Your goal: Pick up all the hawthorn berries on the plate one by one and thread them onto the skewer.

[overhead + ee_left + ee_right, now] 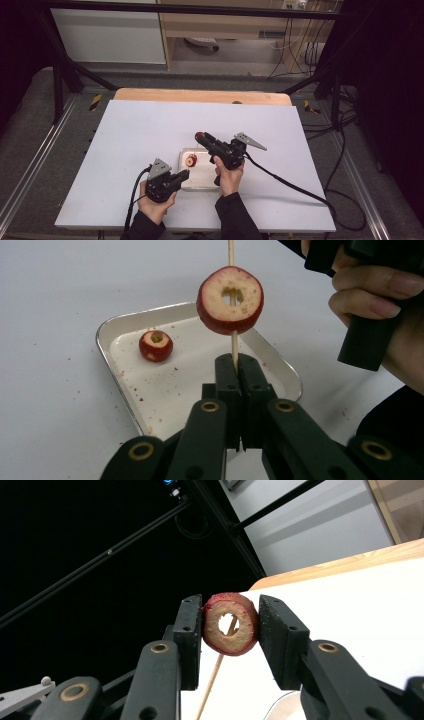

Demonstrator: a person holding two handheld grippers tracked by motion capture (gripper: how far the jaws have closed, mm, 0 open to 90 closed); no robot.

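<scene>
Tray (280,372) holds one fruit ring (155,345); left gripper (239,362) clamps skewer (233,342), right gripper (230,625) clamps another ring (230,623).

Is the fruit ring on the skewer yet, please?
On. The skewer runs through the ring's hole, with the ring clamped in the right tongs.

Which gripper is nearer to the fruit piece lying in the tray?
Left. The left gripper is at the tray's near edge beside the piece; the right gripper is beyond it.

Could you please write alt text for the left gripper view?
The left tongs, shut on a thin wooden skewer, hold it upright through a cored red fruit ring. Behind, a smaller piece lies in a metal tray.
</scene>
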